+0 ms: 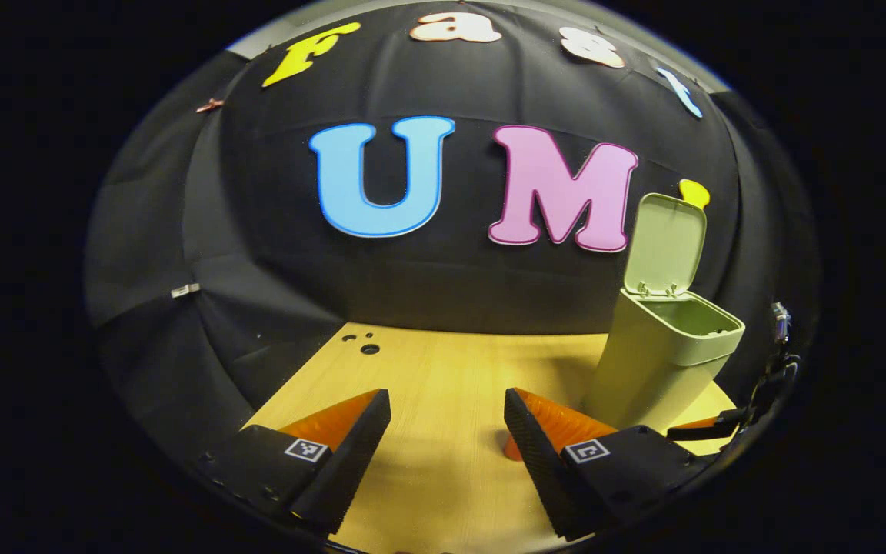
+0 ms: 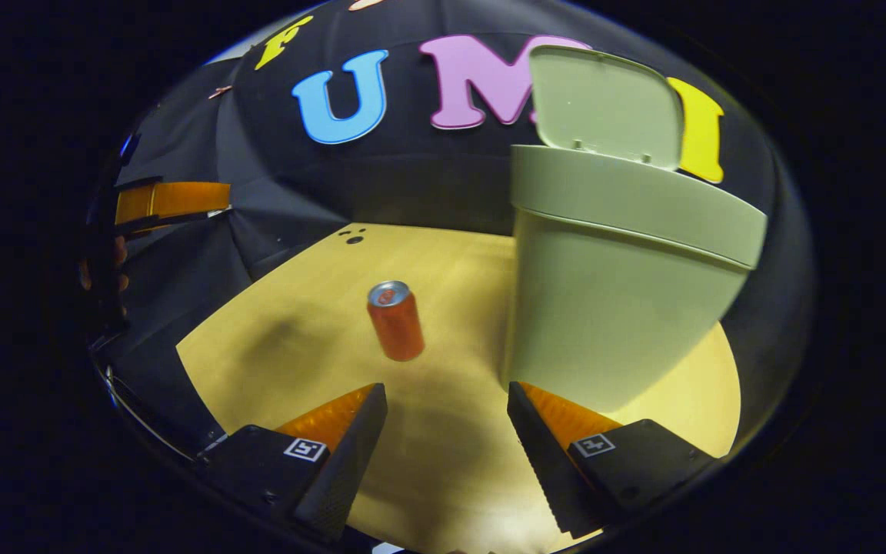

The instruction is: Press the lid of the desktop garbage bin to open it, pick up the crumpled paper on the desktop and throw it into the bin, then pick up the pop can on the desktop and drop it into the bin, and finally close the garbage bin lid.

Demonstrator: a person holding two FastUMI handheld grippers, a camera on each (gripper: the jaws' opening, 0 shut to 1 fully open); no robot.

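1. Bin [image 2: 612, 308] stood upright on the wooden desk [image 2: 297, 369], with its lid [image 2: 604, 104] swung up and back against the booth's black cloth wall; in the left gripper view the bin [image 1: 658, 362] was at the right, its mouth open and the lid [image 1: 666, 242] standing above the rear rim.
2. Can [image 2: 395, 321] stood upright on the desk, to the left of the bin and apart from it, its top facing up.
3. The right gripper [image 2: 447, 419] hung over the desk with its jaws spread wide and nothing between them; the can lay ahead of them, nearer the left jaw, untouched.
4. The left gripper [image 1: 447, 423] also had its jaws wide apart and held nothing, with bare desk [image 1: 443, 369] between them and the bin beyond the right jaw.
5. In the right gripper view the left gripper [image 2: 170, 201] appeared at the far left edge, with fingers of the person's hand [image 2: 104, 269] below it.
6. Whether the paper lay inside the bin could not be told.
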